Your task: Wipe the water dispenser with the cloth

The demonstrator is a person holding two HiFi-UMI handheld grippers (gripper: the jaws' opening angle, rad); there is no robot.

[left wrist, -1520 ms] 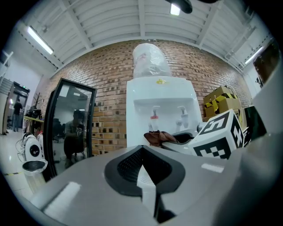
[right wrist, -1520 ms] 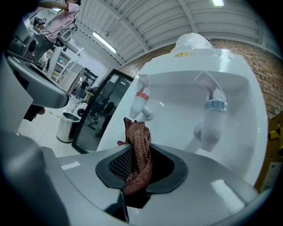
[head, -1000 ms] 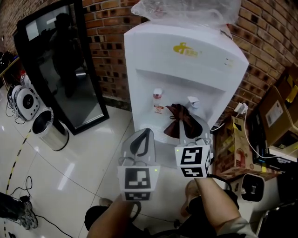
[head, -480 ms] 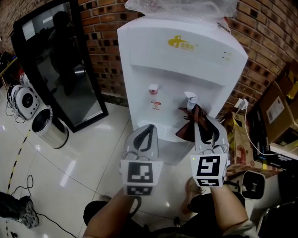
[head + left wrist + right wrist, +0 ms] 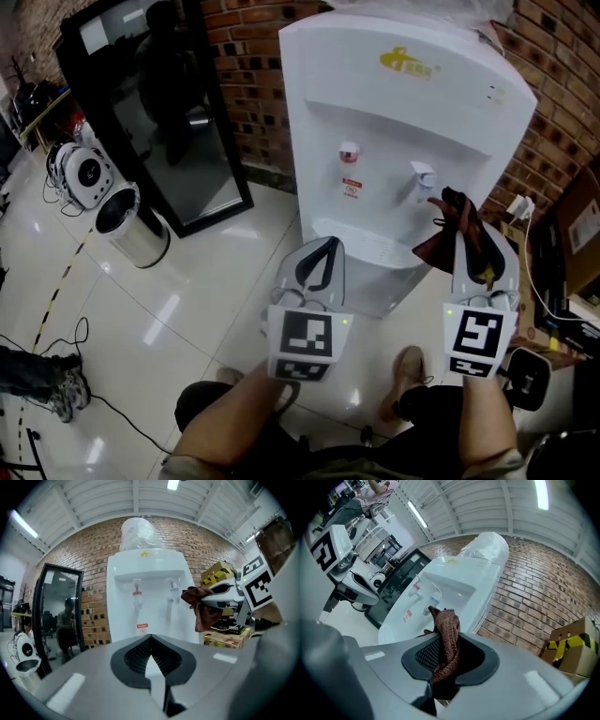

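Note:
The white water dispenser (image 5: pixel 403 141) stands against the brick wall, with a red tap (image 5: pixel 349 155) and a white tap (image 5: pixel 424 176) in its recess. My right gripper (image 5: pixel 466 225) is shut on a brown knitted cloth (image 5: pixel 441 244), level, just right of the white tap near the dispenser's right front corner. In the right gripper view the cloth (image 5: pixel 447 625) hangs out between the pads, with the dispenser (image 5: pixel 454 583) ahead to the left. My left gripper (image 5: pixel 326 242) is shut and holds nothing, in front of the drip tray. It (image 5: pixel 150 638) points at the dispenser (image 5: pixel 150 583).
A black-framed glass panel (image 5: pixel 178 103) leans on the wall at the left, with a steel bin (image 5: pixel 131 225) and white gear (image 5: pixel 80 173) beside it. Cardboard boxes (image 5: pixel 581 234) and cables crowd the right side. A plastic-wrapped top (image 5: pixel 137 534) sits on the dispenser.
My right gripper has carried the cloth rightward and a little up, from the middle of the tap recess to beside the white tap. The left gripper has stayed about where it was.

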